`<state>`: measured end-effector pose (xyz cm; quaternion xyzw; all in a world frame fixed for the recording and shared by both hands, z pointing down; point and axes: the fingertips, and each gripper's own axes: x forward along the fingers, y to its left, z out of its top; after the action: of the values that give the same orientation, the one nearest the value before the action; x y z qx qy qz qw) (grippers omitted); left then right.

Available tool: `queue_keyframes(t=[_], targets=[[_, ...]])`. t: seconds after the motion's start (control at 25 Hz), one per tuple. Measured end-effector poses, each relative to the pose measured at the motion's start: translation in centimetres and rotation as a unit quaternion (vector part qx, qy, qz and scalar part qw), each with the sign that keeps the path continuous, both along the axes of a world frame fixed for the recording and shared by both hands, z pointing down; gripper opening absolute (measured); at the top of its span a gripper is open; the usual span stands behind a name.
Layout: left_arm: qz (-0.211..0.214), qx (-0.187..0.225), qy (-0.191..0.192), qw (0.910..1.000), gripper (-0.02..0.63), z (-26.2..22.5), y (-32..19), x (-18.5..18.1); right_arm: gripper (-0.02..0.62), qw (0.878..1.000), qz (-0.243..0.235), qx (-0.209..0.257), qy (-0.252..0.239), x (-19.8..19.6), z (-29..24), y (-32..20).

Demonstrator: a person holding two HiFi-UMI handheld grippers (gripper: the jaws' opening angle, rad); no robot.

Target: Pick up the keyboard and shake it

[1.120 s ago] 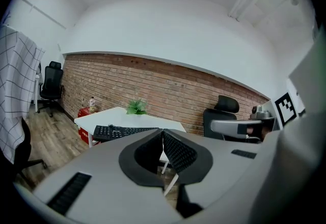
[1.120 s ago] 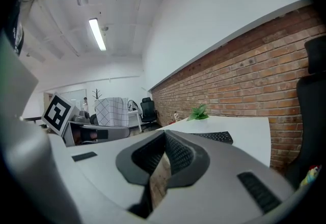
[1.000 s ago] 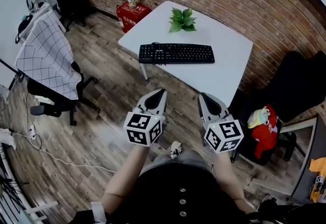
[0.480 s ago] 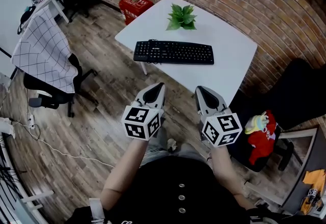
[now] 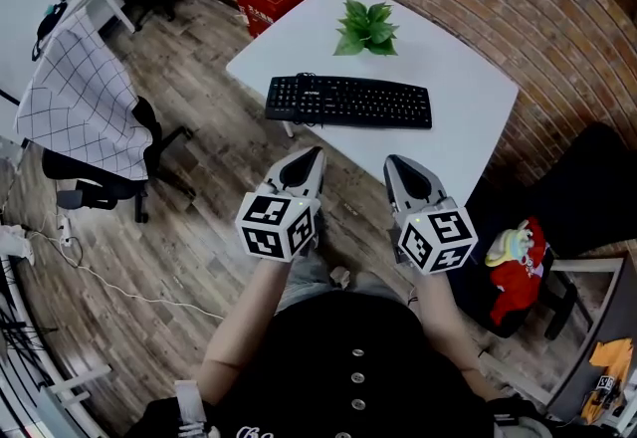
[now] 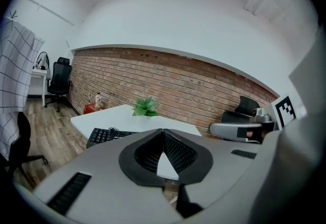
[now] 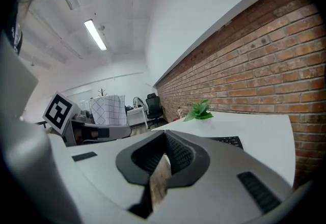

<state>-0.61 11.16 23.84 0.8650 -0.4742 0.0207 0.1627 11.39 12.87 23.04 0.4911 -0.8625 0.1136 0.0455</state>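
Holding left gripper and right gripper side by side, both with jaws together, empty. Ahead, well apart from them: keyboard on table, plant beyond.

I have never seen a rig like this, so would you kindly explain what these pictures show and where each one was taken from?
There is no robot here: a person holds a two-jaw gripper in each hand, and the patterned cubes are part of those grippers. The head view comes from a camera on the person's head, looking down at the left gripper and the right gripper. The other two views come from cameras riding on each gripper, looking along its jaws. Both grippers are shut and hold nothing. Ahead stands a white table bearing a black keyboard and a small green plant; neither gripper touches the keyboard.
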Motion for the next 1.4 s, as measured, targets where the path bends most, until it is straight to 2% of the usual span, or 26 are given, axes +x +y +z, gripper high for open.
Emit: queue_keyframes(t=[0.4, 0.68, 0.96, 1.12, 1.4], targets=[[0.003, -0.008, 0.002, 1.0, 0.015, -0.3, -9.5, -3.9, 0.026, 1.0, -0.012, -0.018, 0.006, -4.2, 0.2, -9.9], [0.024, -0.023, -0.003, 0.9994, 0.015, 0.3, -15.9, -5.8, 0.025, 0.999, 0.016, -0.028, 0.009, -5.7, 0.5, -15.8], [0.055, -0.036, -0.014, 0.9978, 0.015, 1.3, -19.2, -7.1, 0.026, 0.999, 0.035, -0.034, 0.009, -7.0, 0.8, -19.2], [0.068, -0.042, -0.017, 0.9967, 0.015, 1.8, -20.3, -7.3, 0.026, 0.998, 0.034, -0.053, -0.002, -8.4, 1.8, -20.2], [0.074, -0.068, -0.015, 0.9949, 0.015, 3.7, -20.8, -7.5, 0.026, 0.997, 0.023, -0.069, 0.033, -8.6, 3.5, -20.4]])
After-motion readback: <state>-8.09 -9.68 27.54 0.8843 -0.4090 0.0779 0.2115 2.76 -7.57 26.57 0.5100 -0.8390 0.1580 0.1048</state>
